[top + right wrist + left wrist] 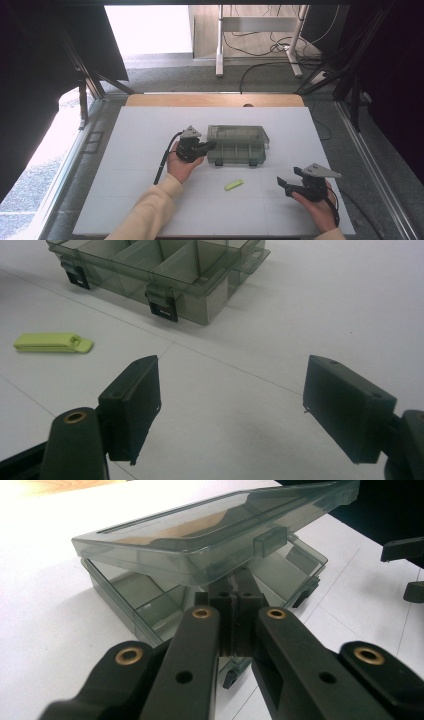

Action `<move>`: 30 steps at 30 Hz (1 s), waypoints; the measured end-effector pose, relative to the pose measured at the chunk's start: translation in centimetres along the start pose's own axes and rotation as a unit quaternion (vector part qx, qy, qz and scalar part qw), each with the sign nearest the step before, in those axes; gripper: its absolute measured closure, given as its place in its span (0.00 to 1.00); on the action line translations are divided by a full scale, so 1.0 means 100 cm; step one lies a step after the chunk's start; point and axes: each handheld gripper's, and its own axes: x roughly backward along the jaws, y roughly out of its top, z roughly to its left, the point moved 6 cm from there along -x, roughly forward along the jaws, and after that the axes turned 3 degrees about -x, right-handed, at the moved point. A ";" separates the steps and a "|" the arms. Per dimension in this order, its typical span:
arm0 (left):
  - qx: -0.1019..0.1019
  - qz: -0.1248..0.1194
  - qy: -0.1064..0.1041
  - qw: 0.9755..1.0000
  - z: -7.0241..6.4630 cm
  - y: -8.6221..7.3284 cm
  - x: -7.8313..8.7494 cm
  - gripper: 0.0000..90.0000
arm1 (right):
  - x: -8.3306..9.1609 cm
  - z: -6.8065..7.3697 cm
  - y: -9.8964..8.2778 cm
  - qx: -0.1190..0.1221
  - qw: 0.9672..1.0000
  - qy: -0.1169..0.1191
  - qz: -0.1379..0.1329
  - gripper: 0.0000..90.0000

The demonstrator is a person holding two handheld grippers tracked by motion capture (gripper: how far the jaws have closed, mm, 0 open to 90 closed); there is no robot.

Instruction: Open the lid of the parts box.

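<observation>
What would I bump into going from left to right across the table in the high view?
Left claw → box → green clip → right claw.

In the left gripper view, the left gripper (239, 587) has its fingertips tucked beneath the raised smoky lid (200, 535), hiding what they press on. At three o'clock, the frame crops two dark shapes (407, 565). In the right gripper view, the compartment box (165, 270) runs off at twelve o'clock, its contents unreadable.
</observation>
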 end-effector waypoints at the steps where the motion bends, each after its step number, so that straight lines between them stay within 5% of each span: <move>1: 0.000 0.000 0.000 1.000 0.000 0.000 0.000 1.00 | 0.000 0.000 0.000 0.001 1.000 0.000 0.000 0.25; 12: -0.002 0.002 0.000 1.000 0.000 -0.001 -0.001 1.00 | -0.005 0.008 0.014 0.012 1.000 0.000 -0.012 0.25; 30: -0.001 0.002 -0.002 1.000 0.000 -0.001 -0.001 1.00 | -0.039 0.021 0.050 0.042 0.999 0.012 -0.026 0.27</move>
